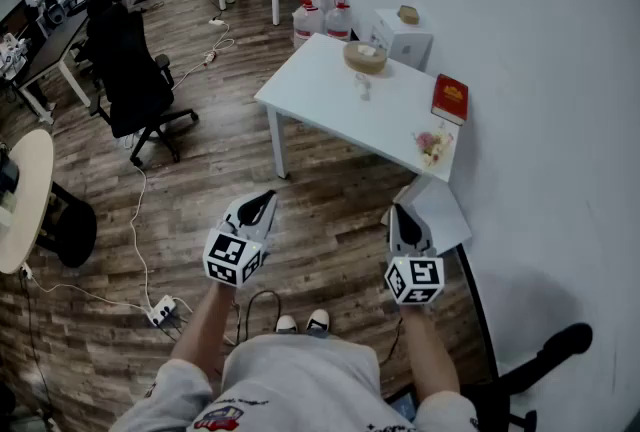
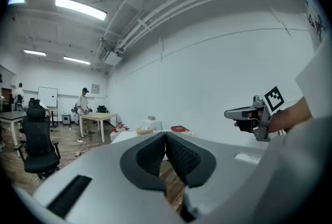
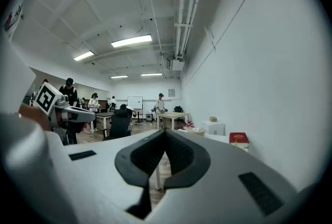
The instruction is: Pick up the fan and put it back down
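Observation:
A white table (image 1: 320, 92) stands ahead of me against the right wall. On it lie a small pale object (image 1: 362, 86) that may be the fan, a round woven bowl (image 1: 366, 56), a red book (image 1: 450, 100) and a small flowered item (image 1: 432, 144). Both grippers hang in the air over the wooden floor, well short of the table. My left gripper (image 1: 264, 202) is shut with nothing between its dark pads (image 2: 155, 154). My right gripper (image 1: 398, 216) is shut and empty too, its pads (image 3: 179, 153) touching. Each gripper view shows the other gripper to one side.
A black office chair (image 1: 130, 70) and a trailing cable with a power strip (image 1: 160, 310) are on the floor to the left. Water jugs (image 1: 320, 16) and a white cabinet (image 1: 405, 40) stand behind the table. A white sheet (image 1: 440, 210) leans at the table's near end. People work at far desks.

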A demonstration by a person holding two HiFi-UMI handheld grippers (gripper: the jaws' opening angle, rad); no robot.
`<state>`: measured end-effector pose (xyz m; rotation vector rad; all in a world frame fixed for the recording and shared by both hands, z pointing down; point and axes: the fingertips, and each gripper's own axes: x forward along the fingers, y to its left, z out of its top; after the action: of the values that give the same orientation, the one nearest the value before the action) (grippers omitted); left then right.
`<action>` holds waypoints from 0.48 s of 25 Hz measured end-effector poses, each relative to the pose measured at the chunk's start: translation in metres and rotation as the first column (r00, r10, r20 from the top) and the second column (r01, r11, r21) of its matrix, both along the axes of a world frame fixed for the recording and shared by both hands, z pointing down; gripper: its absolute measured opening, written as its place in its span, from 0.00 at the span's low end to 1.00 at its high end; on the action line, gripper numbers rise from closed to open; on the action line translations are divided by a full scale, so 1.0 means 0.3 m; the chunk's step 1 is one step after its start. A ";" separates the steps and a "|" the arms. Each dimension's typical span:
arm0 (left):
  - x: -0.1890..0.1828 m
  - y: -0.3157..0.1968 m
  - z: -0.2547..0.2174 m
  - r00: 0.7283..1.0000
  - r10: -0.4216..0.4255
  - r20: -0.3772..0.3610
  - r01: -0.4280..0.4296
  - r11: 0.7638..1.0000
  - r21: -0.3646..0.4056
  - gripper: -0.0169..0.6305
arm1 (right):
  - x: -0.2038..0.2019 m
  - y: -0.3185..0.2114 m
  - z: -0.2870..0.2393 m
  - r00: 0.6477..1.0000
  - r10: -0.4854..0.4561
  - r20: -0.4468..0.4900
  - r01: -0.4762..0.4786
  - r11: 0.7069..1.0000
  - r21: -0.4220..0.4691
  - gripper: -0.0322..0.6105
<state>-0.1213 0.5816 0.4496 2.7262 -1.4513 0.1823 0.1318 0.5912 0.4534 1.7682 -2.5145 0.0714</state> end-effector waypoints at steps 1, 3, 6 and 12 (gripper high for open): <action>-0.007 -0.005 0.004 1.000 0.002 -0.002 -0.002 1.000 -0.002 0.03 | -0.006 -0.003 0.005 1.000 0.001 0.006 -0.001 1.000 -0.005 0.04; -0.018 -0.014 0.013 1.000 0.004 -0.004 -0.004 1.000 -0.006 0.03 | -0.016 -0.012 0.015 1.000 -0.002 0.020 0.002 1.000 -0.014 0.05; -0.035 -0.018 0.024 1.000 -0.007 -0.002 0.007 1.000 -0.012 0.03 | -0.038 -0.032 0.026 0.998 -0.026 0.052 0.027 0.999 -0.019 0.11; -0.039 -0.048 0.009 1.000 -0.008 0.012 0.008 1.000 -0.019 0.03 | -0.010 -0.063 0.009 0.995 0.025 0.095 -0.026 1.000 0.015 0.44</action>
<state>-0.1330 0.5671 0.4524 2.7087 -1.4552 0.2119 0.1287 0.5724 0.4560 1.8458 -2.5646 0.1402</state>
